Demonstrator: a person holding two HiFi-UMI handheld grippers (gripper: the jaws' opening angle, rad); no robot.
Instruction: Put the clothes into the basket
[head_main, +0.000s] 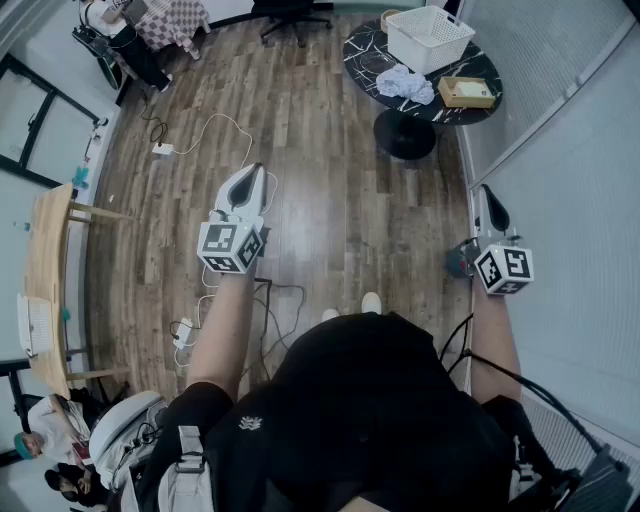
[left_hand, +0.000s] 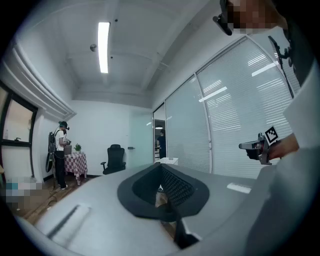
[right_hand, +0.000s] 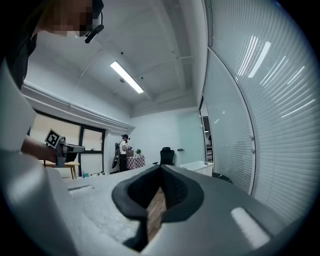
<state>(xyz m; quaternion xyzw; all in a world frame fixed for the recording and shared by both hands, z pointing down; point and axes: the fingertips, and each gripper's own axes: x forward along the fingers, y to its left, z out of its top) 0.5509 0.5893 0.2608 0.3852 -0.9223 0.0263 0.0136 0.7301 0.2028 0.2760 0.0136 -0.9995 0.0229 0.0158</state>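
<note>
A white basket (head_main: 430, 38) stands on a round black marble table (head_main: 365, 45) at the far right of the room. A crumpled pale cloth (head_main: 405, 85) lies on the table just in front of it. Both grippers are held level, well short of the table, over the wooden floor. My left gripper (head_main: 257, 170) is shut, its jaws meeting in a point with nothing between them. My right gripper (head_main: 487, 190) is shut and empty too, close to the glass wall. The basket (right_hand: 196, 167) shows small and far off in the right gripper view, beyond the closed gripper (right_hand: 161, 169). The left gripper (left_hand: 161, 169) also shows closed.
A tan box (head_main: 465, 92) lies on the table beside the cloth. A glass wall with blinds (head_main: 580, 150) runs along the right. Cables and a power strip (head_main: 163, 149) lie on the floor at left. An office chair (head_main: 292, 15) and a checked table (head_main: 170, 20) stand at the back.
</note>
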